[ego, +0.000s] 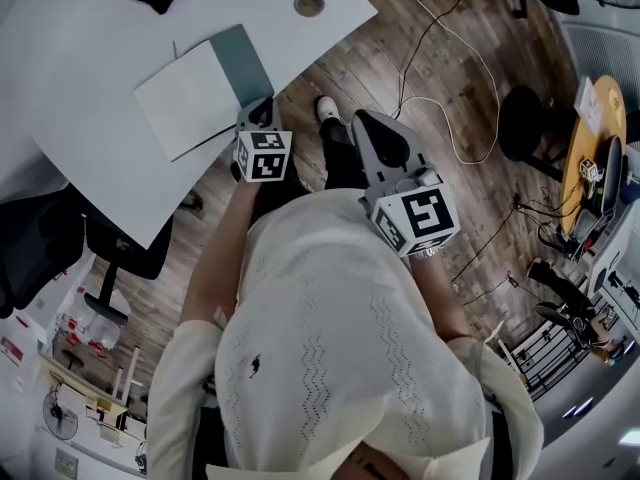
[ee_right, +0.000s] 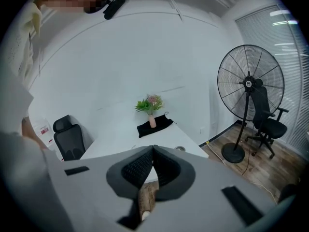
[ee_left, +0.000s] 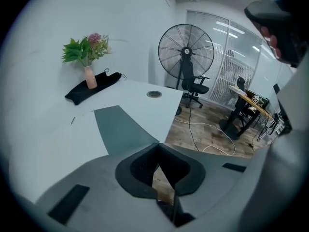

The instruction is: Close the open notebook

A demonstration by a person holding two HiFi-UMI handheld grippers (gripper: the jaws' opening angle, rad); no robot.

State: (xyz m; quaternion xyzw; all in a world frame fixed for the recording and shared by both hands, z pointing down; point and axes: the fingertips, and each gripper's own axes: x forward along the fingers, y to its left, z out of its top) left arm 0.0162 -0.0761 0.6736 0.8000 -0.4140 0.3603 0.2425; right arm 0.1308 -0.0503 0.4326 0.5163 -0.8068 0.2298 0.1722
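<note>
The open notebook lies at the near edge of the white table [ego: 90, 158], its white page [ego: 190, 98] on the left and its grey cover [ego: 245, 58] spread to the right. My left gripper [ego: 265, 103] sits at the cover's near corner by the table edge. In the left gripper view the grey cover [ee_left: 120, 127] runs straight into the shut jaw tips of the left gripper [ee_left: 157, 147], which pinch that corner. My right gripper [ego: 366, 120] hangs over the wood floor, right of the table. In its own view the right gripper [ee_right: 153, 150] is shut with nothing between its pads.
A round cable grommet [ego: 309, 4] sits beyond the notebook. A black cloth [ee_left: 91, 87] and a vase of flowers [ee_left: 88, 57] stand at the table's far side. A pedestal fan [ee_left: 186, 52], office chairs and loose cables [ego: 450, 118] occupy the floor to the right.
</note>
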